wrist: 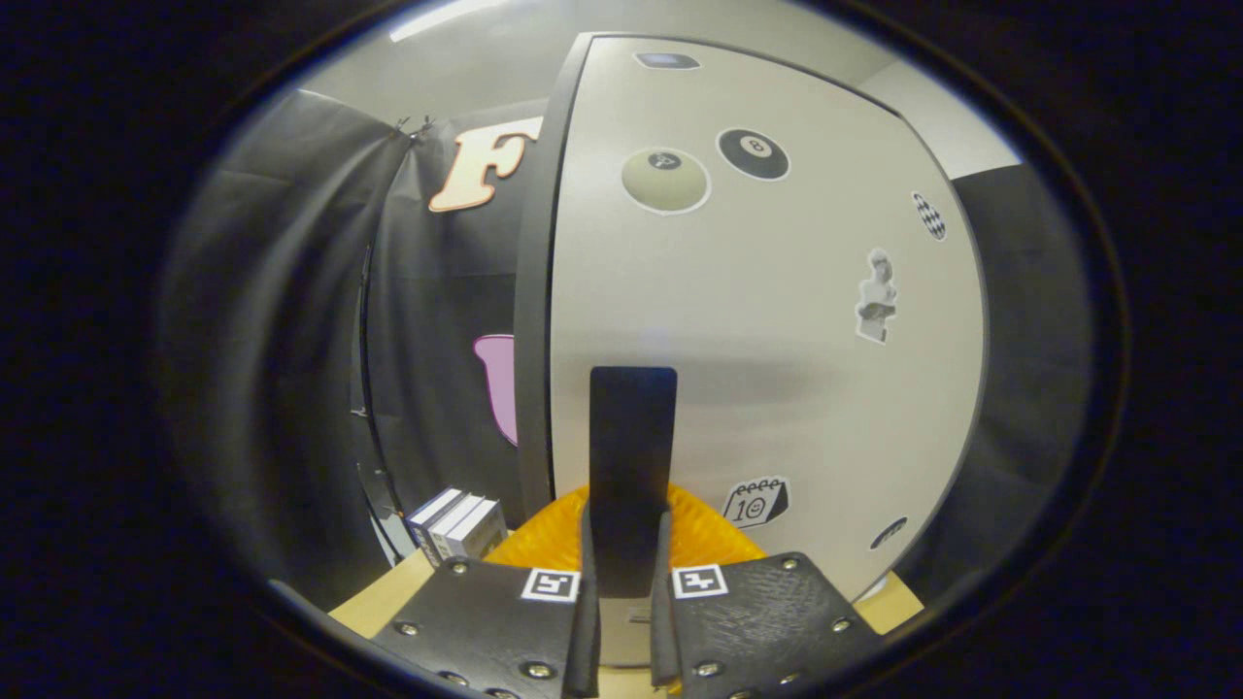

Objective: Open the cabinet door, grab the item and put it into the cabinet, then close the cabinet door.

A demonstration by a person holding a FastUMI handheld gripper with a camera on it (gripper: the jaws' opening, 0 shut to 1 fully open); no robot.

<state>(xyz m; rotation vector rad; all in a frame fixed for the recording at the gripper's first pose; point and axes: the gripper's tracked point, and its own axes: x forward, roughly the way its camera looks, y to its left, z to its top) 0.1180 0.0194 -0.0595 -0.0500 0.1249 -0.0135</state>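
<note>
The cabinet door [757,320] stands right in front of me, pale grey with several stickers and a dark band along its left side. A black upright handle [631,437] is mounted low on the door. My gripper [626,524] is shut on this handle, one finger pressed against each of its sides. An orange ribbed item [539,544] lies on the wooden table [374,602], just beyond the fingers and at the foot of the door. The fingers and the handle hide part of it.
Three upright books [456,524] stand on the table to the left of the cabinet, near the black cloth wall [291,340]. The cloth also hangs to the right of the cabinet.
</note>
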